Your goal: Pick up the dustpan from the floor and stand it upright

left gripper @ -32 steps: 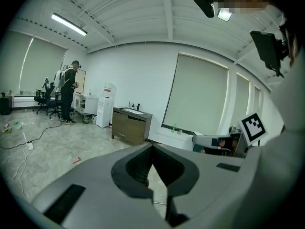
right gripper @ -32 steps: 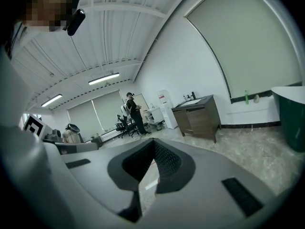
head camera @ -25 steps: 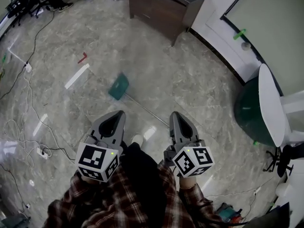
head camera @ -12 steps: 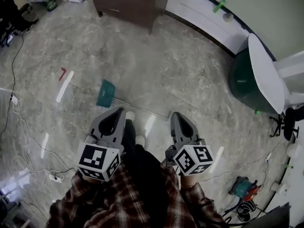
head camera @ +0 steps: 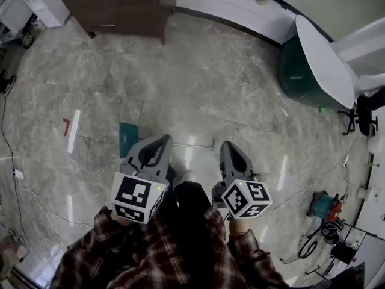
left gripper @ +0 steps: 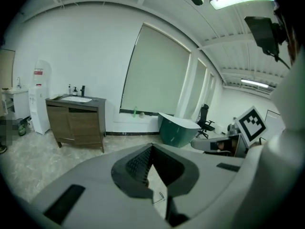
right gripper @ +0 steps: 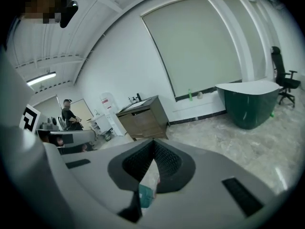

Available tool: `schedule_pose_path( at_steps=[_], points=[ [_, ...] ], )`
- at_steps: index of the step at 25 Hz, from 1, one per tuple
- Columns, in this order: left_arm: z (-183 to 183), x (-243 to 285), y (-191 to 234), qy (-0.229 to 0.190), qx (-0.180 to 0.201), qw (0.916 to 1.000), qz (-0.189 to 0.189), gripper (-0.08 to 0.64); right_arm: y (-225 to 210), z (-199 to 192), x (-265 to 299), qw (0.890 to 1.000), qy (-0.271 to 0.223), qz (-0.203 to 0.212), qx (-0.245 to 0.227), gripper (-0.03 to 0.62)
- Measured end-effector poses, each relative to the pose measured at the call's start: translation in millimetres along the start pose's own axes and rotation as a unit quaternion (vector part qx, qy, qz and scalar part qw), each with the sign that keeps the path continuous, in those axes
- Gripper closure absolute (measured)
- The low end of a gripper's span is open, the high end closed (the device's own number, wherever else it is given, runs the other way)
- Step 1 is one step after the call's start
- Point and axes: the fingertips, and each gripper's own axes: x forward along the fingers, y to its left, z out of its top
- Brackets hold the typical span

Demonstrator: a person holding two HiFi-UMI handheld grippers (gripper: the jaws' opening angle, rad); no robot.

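Both our grippers are empty: the left gripper (head camera: 161, 139) has its jaws pressed together, tip against tip, and the right gripper (head camera: 229, 145) also. We hold them side by side above the floor (head camera: 198, 83). The teal dustpan (head camera: 126, 139) lies flat on the floor, partly hidden behind the left gripper, and its thin handle (head camera: 195, 144) runs toward the right.

The grey, veined floor (head camera: 210, 89) shines under the lights. The dustpan (head camera: 127, 138) lies flat at centre left, its thin handle (head camera: 195, 144) running off to the right. Left of it are a red mark (head camera: 66, 125) and a white strip (head camera: 73, 131) (tape, by the look). A cabinet (head camera: 120, 8) stands upper left, a green tub (head camera: 298, 74) upper right, and cables (head camera: 15, 174) trail along the left edge.
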Motion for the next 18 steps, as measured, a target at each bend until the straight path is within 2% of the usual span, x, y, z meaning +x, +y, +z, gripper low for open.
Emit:
schedule_pose_path(
  at_steps=[7,12,16,18],
  points=[
    [-23,58,-4,0.05,-0.006,0.9981,-0.036,0.558,-42,-19,7,0.998,0.022,-0.055,0.03,0.581],
    [-38,91,-8,0.07,-0.018,0.997,-0.029,0.558,-75,-35,14,0.995,0.046,-0.085,0.014,0.581],
    [-56,115,-11,0.087,-0.026,0.9955,-0.029,0.558,-97,-55,28,0.993,0.07,-0.096,0.021,0.581],
    [-69,127,-13,0.1,-0.03,0.994,-0.032,0.558,-109,-68,36,0.991,0.085,-0.107,0.006,0.581]
  ],
)
